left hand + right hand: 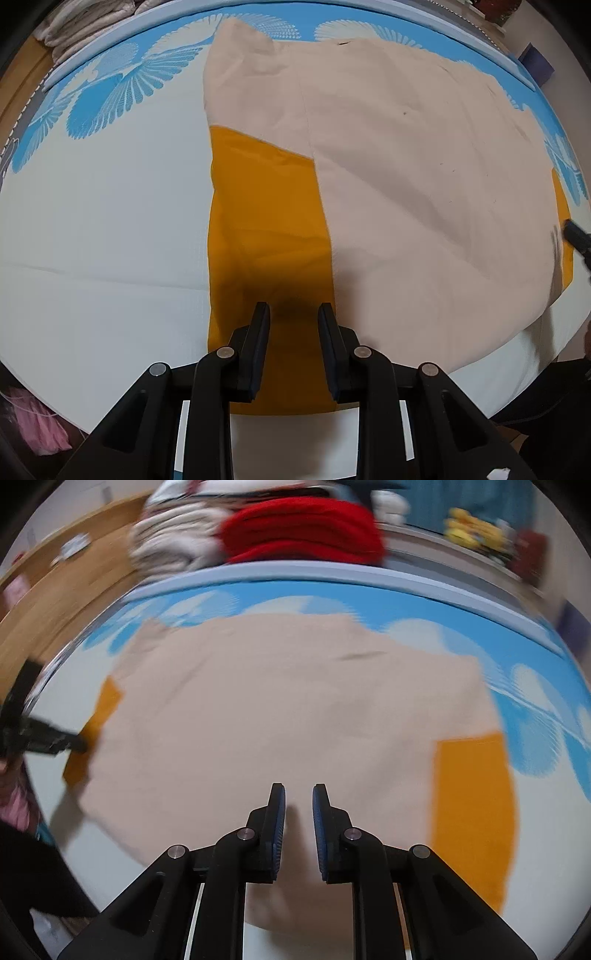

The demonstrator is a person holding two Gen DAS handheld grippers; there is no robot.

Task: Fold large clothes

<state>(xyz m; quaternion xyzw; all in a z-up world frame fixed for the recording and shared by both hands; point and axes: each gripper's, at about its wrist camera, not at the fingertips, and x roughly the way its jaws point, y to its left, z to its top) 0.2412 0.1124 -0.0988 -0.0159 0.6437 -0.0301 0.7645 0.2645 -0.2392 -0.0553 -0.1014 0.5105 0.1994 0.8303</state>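
Left gripper [293, 308] hung over the garment's [406, 166] orange panel [266, 221], jaws parted, holding nothing. Right gripper [298, 789] stood above the beige cloth, jaws slightly apart, empty; bed sheet [92, 221] beneath.

- left wrist view: looks almost straight down from above the near edge of the bed [92, 229], along the left gripper [294, 308], close over the orange strip [266, 229] of the garment [406, 166].
- right wrist view: tilted down and forward along the right gripper [298, 790], facing the far side with the red pile [303, 531]; blurred.
- shared: the same garment and blue-patterned sheet [535, 701]; each view catches the other gripper at its edge.
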